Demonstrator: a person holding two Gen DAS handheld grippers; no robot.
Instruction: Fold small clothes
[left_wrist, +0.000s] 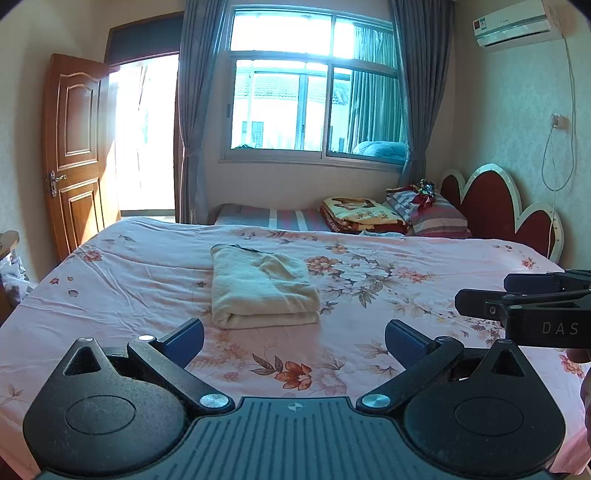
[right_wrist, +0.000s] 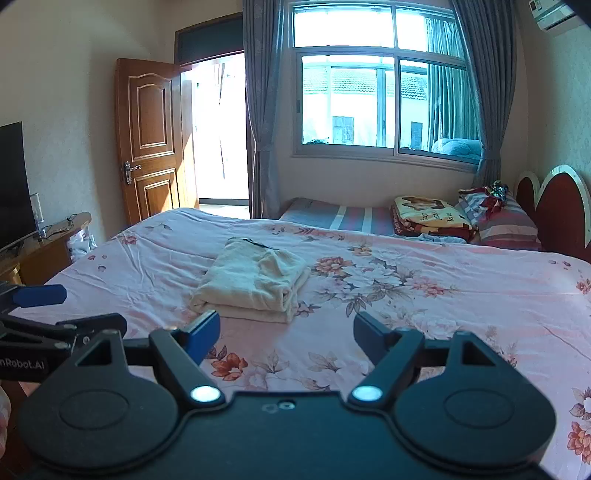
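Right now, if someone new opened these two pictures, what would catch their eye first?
The folded cream garment lying alone in the middle of the pink flowered bedsheet, just beyond both grippers. The left gripper and right gripper hang over the near edge of the bed, jaws wide apart and holding nothing. Behind, the bright window and the open wooden door on the left dominate the far wall.

The black left gripper with blue pads (left_wrist: 294, 341) and the black right gripper (right_wrist: 286, 338) are held wide apart, empty, pointed toward twelve o'clock.
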